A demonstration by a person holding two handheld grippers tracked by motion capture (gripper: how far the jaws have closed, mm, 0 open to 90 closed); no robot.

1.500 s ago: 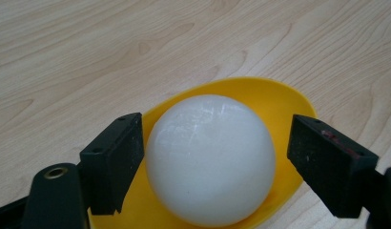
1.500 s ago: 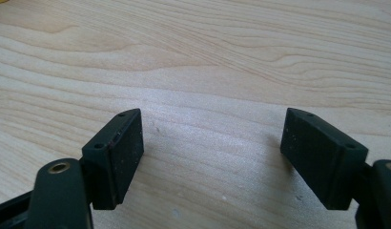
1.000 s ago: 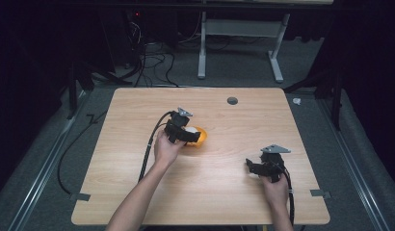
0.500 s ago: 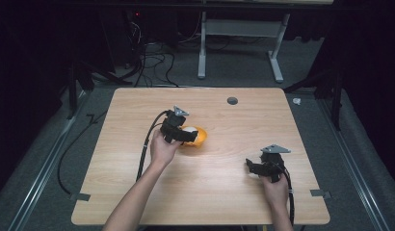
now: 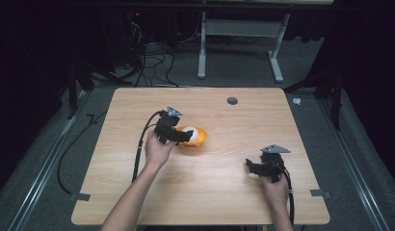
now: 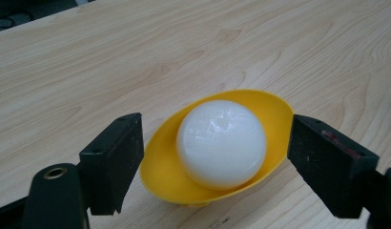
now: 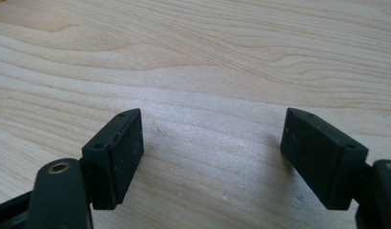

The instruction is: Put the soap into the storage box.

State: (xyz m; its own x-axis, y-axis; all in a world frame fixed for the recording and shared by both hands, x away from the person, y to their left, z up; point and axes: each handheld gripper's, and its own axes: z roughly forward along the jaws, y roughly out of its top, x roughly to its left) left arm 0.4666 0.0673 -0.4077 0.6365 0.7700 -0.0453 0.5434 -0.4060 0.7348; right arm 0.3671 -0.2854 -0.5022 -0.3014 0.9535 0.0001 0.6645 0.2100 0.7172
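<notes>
white ball point(image 6: 221, 143), yellow bowl point(image 6: 161, 167), pale wood-grain table point(image 6: 136, 57)

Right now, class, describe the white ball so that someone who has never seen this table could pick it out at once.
Start at the wooden table and look a little left of its middle, where the left gripper reaches in with its jaws open. Between those jaws sits a shallow yellow bowl. The white ball lies inside it: smooth, glossy and round, the one white thing on the tabletop.

Lab-like recording room, dark curtained walls, grey carpet floor point(image 5: 243, 77), one pale wooden surface point(image 5: 138, 192) on a metal frame, loose cables point(image 5: 152, 53) trailing behind, a white bench frame point(image 5: 239, 38) at the back, tape markers point(image 5: 80, 196) on the floor
</notes>
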